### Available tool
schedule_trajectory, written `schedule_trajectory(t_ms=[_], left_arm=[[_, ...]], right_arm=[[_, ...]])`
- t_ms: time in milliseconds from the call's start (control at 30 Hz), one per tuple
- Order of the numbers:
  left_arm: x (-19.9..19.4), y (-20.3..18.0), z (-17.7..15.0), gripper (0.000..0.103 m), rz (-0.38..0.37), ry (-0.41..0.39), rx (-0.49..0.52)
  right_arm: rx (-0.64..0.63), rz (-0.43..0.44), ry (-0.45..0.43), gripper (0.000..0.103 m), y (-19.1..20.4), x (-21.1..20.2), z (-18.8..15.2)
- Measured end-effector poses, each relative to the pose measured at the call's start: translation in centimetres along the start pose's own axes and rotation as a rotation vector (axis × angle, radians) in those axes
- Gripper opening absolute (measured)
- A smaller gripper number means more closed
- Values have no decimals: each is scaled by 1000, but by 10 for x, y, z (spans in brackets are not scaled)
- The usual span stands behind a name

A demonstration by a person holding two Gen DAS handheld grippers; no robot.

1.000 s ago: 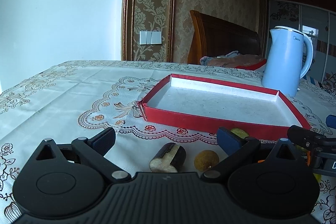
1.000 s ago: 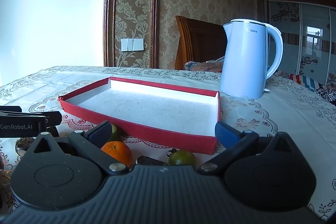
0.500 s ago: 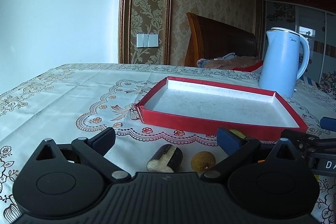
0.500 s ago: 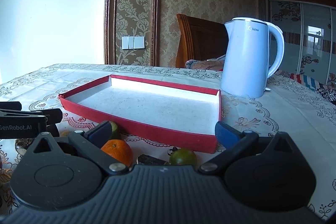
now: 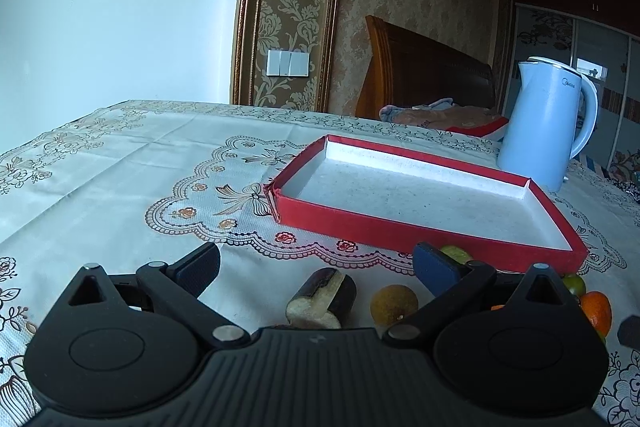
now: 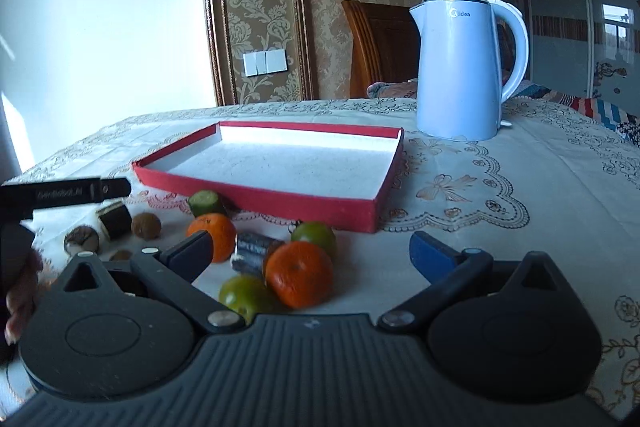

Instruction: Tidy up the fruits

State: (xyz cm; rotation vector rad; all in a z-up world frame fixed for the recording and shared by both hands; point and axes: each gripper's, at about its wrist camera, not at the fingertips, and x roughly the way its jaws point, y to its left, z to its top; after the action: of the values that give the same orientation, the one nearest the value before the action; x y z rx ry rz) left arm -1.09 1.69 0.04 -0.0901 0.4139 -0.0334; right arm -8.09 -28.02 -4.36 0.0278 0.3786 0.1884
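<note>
A shallow red tray (image 5: 400,227) (image 6: 304,205) with a white inside lies empty on the tablecloth. Loose fruit sits in front of it: two oranges (image 6: 299,279) (image 6: 212,235), green citrus (image 6: 245,294) (image 6: 315,235), dark cut cane pieces (image 6: 252,258) (image 5: 322,297), a brown round fruit (image 5: 394,304) (image 6: 146,225). My left gripper (image 5: 316,263) is open above the cane piece and brown fruit. My right gripper (image 6: 310,247) is open, raised over the orange cluster, holding nothing.
A light blue kettle (image 6: 460,67) (image 5: 546,131) stands behind the tray's right end. A wooden chair back (image 5: 424,75) is beyond the far table edge. The left gripper's body (image 6: 64,193) and a hand (image 6: 20,291) show at the right view's left edge.
The right gripper has risen and tipped downward, so more fruit shows in front of the tray. The left gripper has risen slightly and turned a little right. Both stay open.
</note>
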Motion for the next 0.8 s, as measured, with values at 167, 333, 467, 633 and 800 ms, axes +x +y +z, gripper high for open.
schedule_trajectory(t_ms=[167,333,467,633,800], left_arm=[[1,1,0,103,2,3,-8],[5,5,0,103,2,27,-31],[5,6,0,103,-4,35,-37],[5,6,0,103,-5,35,-39],[5,8,0,103,-6,37,-45]], right_arm=[[-92,20,25,103,20,-4,-9],[-104,68,83,86,34,7,-11],[-93,91,110,74,39,13,-14],[-77,103,131,65,41,18,-10],[-108,72,143,64,53,26,-6]])
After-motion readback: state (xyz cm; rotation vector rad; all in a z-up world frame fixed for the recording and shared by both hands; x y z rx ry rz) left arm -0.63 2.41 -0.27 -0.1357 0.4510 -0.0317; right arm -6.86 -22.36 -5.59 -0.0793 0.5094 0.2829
